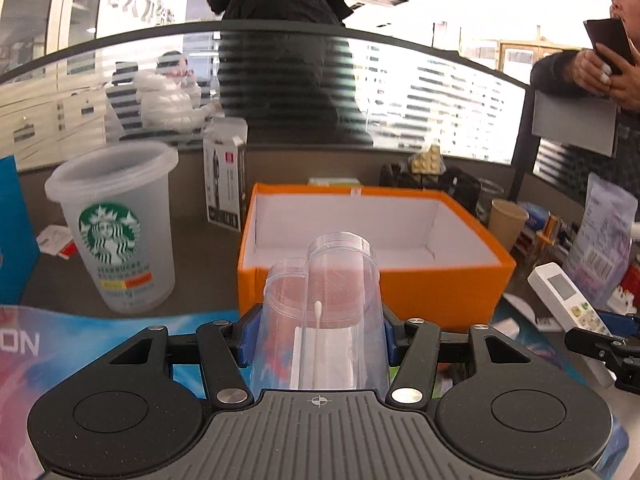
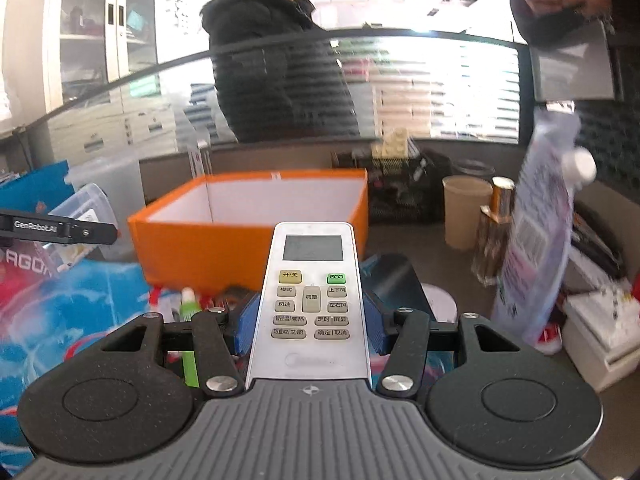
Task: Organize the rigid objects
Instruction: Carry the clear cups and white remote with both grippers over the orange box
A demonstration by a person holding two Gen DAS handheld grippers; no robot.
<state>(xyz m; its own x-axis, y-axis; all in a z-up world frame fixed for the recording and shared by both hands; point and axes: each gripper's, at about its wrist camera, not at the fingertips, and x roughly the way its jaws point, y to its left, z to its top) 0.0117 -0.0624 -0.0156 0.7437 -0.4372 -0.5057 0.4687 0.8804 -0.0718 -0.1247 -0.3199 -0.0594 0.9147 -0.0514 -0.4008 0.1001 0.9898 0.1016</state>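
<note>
Both grippers hold objects just in front of the open orange box [image 1: 440, 280].

The orange box sits on the desk, white inside, open-topped. The right gripper [image 2: 310, 320] clamps a white remote control [image 2: 312, 300] between its blue pads, buttons up, pointing at the box. The left gripper [image 1: 316, 336] grips a clear plastic container [image 1: 324, 304] with a cotton swab [image 1: 318, 320] inside.

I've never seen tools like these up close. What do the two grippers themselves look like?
Both look alike: the left gripper and the right gripper have a grey ribbed body with a small crosshair mark, two round black discs at the sides, black linkage bars with silver rivets, and blue finger pads. One bar reads "GenRobot.AI".
</note>
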